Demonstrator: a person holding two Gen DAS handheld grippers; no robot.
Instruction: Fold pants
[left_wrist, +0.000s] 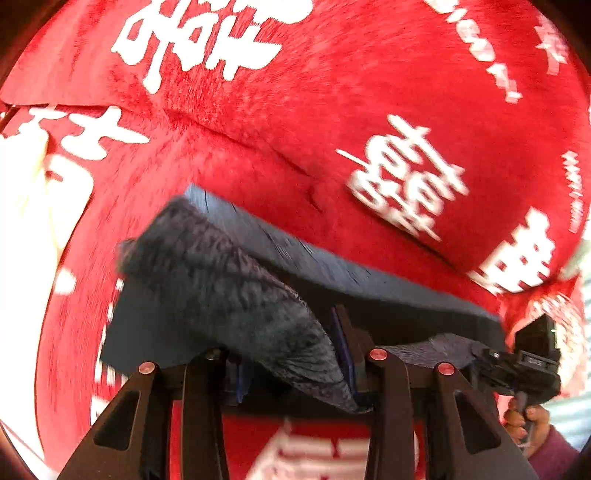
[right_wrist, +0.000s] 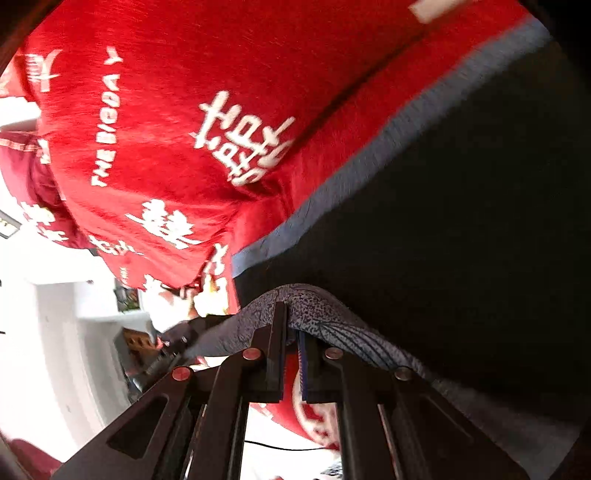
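The dark navy pants (left_wrist: 303, 266) have a grey fleecy lining (left_wrist: 221, 280) and hang lifted over a red cloth (left_wrist: 332, 110). My left gripper (left_wrist: 291, 347) is shut on a thick fold of the lined edge, which bulges up between its blue pads (left_wrist: 343, 350). At the right edge my right gripper (left_wrist: 532, 358) holds the same edge further along. In the right wrist view my right gripper (right_wrist: 291, 325) is shut on the fleecy edge (right_wrist: 332, 317), and the pants (right_wrist: 443, 221) fill the right side as a dark sheet. Both views are blurred.
The red cloth (right_wrist: 166, 110), printed with white characters, covers the surface under the pants. A person's hand (left_wrist: 528, 417) with a purple sleeve (left_wrist: 554, 454) holds the right gripper. White floor and furniture (right_wrist: 55, 314) lie beyond the cloth's edge on the left.
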